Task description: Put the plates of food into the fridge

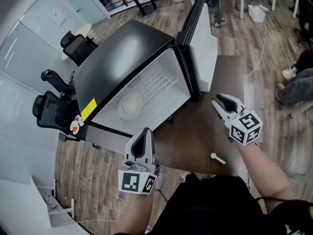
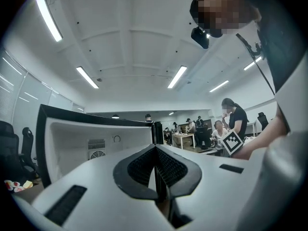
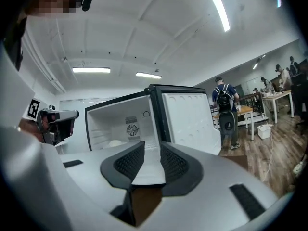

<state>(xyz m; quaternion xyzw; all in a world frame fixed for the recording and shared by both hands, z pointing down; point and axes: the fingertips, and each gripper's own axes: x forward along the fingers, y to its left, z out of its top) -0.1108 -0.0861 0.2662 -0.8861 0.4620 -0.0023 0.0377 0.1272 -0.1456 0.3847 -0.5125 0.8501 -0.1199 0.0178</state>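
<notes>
- Looking down in the head view, the black fridge (image 1: 122, 58) stands on a brown table (image 1: 195, 131) with its door (image 1: 205, 43) swung wide open.
- One plate of food (image 1: 131, 105) sits inside the fridge on the white floor of its compartment (the contents show only as a pale mound).
- The left gripper (image 1: 145, 132) hangs just in front of the fridge's open front and points at the plate.
- The right gripper (image 1: 220, 101) is held beside the fridge, near the free edge of the door.
- A small white spoon (image 1: 217, 158) lies on the table, in front of the fridge and well apart from it.
- Left gripper view: the jaws are pressed together at the tips with nothing between them. The fridge interior fills the left background.
- Right gripper view: the jaws stand slightly apart and hold nothing. The gap between them frames the fridge's open compartment.
</notes>
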